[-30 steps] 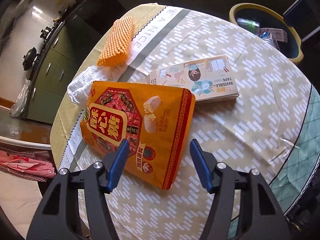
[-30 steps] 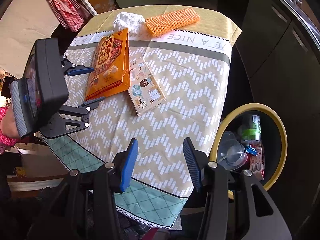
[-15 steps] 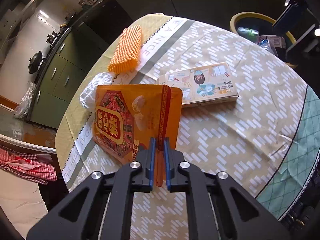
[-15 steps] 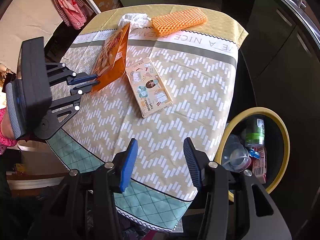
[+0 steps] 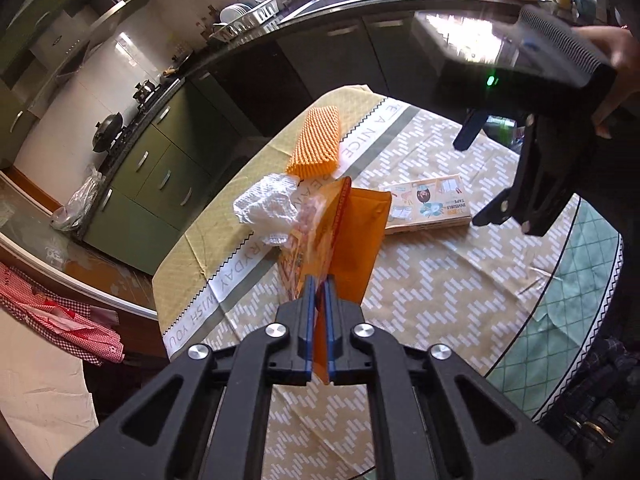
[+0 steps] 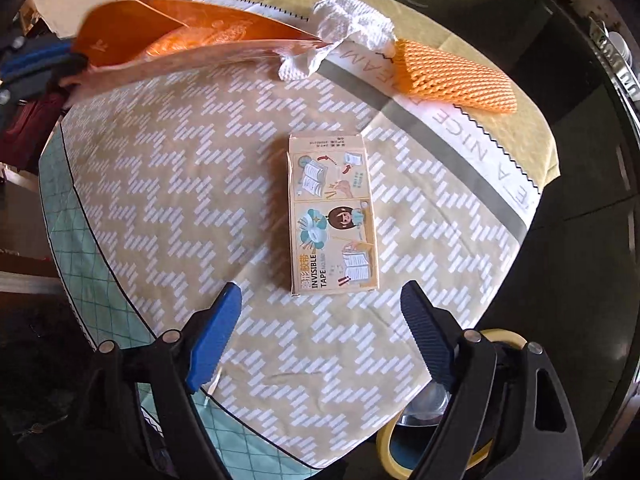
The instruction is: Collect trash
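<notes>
the left gripper is clenched on the lower edge of the orange snack bag, which hangs off the table with only its far tip close to the crumpled white paper towel near the table's far left edge. just beyond the towel, an orange foam net lies at the far edge, across the printed border strip of the tablecloth. in the middle of the table the invisible tape box lies flat, printed side up, well apart from the bag. the right gripper hovers above the box's near end; its jaws have just been opening and stand wide, released, with nothing between them. at the near right edge the yellow rim of a trash bin shows below the table.
</notes>
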Available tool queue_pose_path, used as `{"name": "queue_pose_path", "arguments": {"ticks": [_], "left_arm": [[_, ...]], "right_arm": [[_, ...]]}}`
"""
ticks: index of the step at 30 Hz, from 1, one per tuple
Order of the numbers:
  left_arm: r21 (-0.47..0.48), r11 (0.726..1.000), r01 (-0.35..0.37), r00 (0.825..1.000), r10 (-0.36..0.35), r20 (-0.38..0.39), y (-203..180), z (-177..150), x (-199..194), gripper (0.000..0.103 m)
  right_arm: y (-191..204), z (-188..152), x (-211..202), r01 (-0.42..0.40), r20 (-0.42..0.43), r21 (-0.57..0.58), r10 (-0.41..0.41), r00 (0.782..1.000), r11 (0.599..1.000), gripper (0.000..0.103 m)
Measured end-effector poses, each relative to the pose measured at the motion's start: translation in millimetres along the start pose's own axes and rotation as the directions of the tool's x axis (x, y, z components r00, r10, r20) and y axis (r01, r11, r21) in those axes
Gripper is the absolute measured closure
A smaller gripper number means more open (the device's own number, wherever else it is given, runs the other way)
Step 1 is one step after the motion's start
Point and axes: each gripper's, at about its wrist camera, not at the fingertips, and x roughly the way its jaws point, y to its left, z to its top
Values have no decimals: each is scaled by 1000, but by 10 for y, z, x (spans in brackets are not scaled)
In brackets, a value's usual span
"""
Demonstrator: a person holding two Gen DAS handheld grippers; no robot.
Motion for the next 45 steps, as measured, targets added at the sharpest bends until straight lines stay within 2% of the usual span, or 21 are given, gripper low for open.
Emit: {"name": "queue_pose_path", "arguments": {"ticks": [17, 21, 22, 28, 33, 35, 36, 38, 39, 41, 43, 44, 45], "left_arm": [[-59, 997, 50, 997, -46, 60, 176, 56, -486, 99], [-65, 997, 45, 997, -40, 68, 212, 67, -559, 99], [-66, 997, 47, 997, -43, 71, 212, 75, -575, 99], [-53, 997, 49, 996, -45, 78, 183, 125, -610, 99], [-23, 994, 111, 991, -109, 71, 49, 180, -582, 99], [6, 987, 160, 985, -160, 58, -76, 195, -546, 98], [22, 982, 188, 981, -189, 43, -144, 211, -512, 95], [57, 972, 229, 973, -230, 18, -276, 243, -420, 75], [75, 963, 258, 966, -259, -1, -332, 265, -355, 69], [87, 941, 327, 945, -324, -46, -422, 293, -194, 40], [86, 916, 392, 919, -386, -83, -519, 291, -15, 35], [98, 909, 406, 913, -399, -86, -586, 276, 49, 35], [137, 907, 399, 917, -391, -83, -682, 250, 104, 35]], "right_arm": [[-265, 107, 413, -55, -57, 25, 56, 997, 998, 23], [-294, 78, 444, -54, -30, 58, 56, 998, 997, 46], [-324, 65, 428, -71, -21, 77, 72, 997, 995, 46], [-414, -214, 104, -72, 73, 133, 63, 995, 988, 46], [-709, -588, -88, 13, 51, 257, -27, 998, 966, 46], [-822, -763, -198, 30, 55, 306, -49, 997, 952, 46], [-861, -836, -245, 29, 62, 319, -52, 997, 947, 46], [-903, -946, -327, 31, 69, 346, -58, 996, 938, 46], [-934, -1015, -371, 22, 75, 362, -52, 996, 932, 46], [-936, -1137, -499, 6, 95, 380, -45, 994, 925, 46], [-958, -1256, -572, -2, 105, 395, -43, 993, 919, 46], [-960, -1307, -597, -3, 110, 404, -46, 993, 915, 46], [-970, -1365, -613, -5, 113, 411, -45, 993, 912, 46]]}}
